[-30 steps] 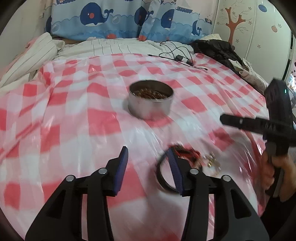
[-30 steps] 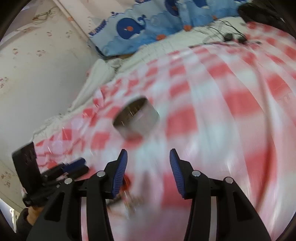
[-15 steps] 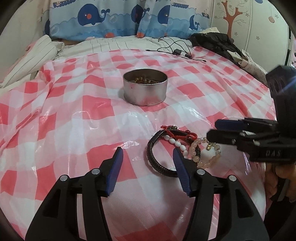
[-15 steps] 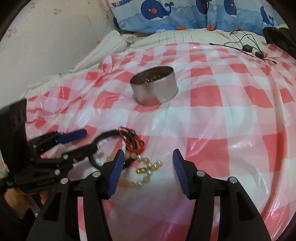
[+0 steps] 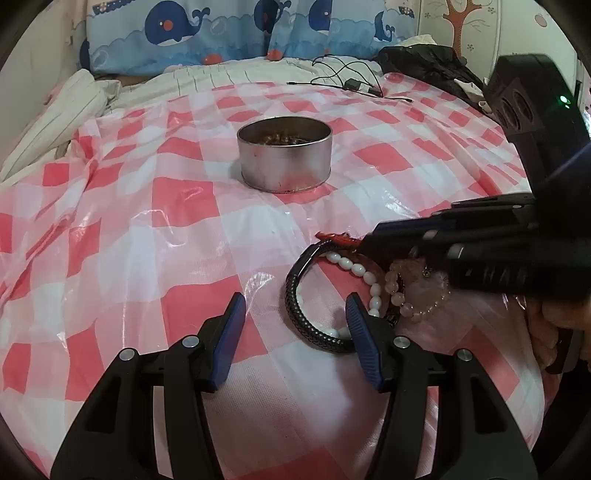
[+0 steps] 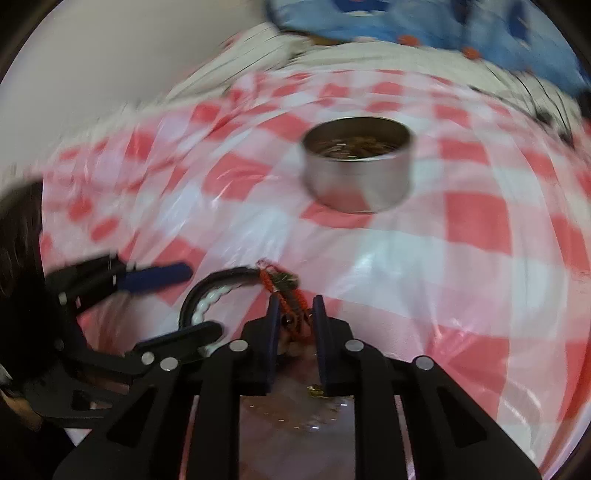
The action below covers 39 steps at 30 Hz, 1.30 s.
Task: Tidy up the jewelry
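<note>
A round metal tin (image 5: 284,158) with jewelry in it stands on the red-and-white checked cloth; it also shows in the right wrist view (image 6: 357,162). A pile of bracelets lies in front: a black braided one (image 5: 299,314), a white pearl strand (image 5: 360,269), a pink bead one (image 5: 413,302) and a red cord bracelet (image 5: 338,238). My left gripper (image 5: 295,314) is open, low over the cloth beside the black bracelet. My right gripper (image 6: 294,314) is nearly shut around the red cord bracelet (image 6: 284,295).
Black cables (image 5: 347,79) lie on the far side of the cloth. A dark garment (image 5: 428,66) is at the far right. Whale-print pillows (image 5: 207,33) and a striped sheet (image 5: 55,110) line the back and left.
My right gripper moved in over the bracelet pile and closed from wide open onto the red cord bracelet. My left gripper stayed open and nearly still.
</note>
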### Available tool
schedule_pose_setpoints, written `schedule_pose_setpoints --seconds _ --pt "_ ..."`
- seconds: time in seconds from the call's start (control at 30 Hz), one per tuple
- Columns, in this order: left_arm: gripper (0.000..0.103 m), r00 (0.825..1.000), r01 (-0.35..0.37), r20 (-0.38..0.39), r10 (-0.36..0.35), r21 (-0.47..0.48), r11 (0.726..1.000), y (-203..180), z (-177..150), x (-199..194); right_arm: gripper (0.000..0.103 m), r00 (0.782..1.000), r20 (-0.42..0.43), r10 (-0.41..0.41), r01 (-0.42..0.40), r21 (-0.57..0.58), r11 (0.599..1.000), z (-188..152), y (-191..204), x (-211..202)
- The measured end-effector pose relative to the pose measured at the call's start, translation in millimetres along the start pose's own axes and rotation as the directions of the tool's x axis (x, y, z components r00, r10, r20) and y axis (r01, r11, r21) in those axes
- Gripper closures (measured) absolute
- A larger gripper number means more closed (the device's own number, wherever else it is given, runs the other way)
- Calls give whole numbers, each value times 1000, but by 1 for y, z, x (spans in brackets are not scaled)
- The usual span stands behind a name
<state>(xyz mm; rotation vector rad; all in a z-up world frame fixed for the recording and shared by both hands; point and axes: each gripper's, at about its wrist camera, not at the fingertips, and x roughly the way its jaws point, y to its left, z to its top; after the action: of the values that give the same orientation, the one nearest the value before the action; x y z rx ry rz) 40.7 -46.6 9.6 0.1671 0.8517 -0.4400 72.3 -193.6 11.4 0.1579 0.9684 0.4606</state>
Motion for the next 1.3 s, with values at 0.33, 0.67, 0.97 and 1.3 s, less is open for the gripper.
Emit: schedule_pose_setpoints --seconds 0.33,0.67,0.97,1.3 --pt "49 1000 4 -1 -4 -7 1000 1 0 1 94 997 78 16 -39 292 956 -11 -67 -28" --pt "49 999 1 42 0 -12 1000 5 14 0 63 996 80 -48 29 225 974 -7 -59 -24" --pt "93 1000 -9 -23 11 77 997 -6 19 15 90 994 56 -96 86 161 983 -9 -50 -14" --pt "93 984 88 168 -54 -203 975 45 22 -19 94 981 190 -24 -19 221 975 -9 -59 -36"
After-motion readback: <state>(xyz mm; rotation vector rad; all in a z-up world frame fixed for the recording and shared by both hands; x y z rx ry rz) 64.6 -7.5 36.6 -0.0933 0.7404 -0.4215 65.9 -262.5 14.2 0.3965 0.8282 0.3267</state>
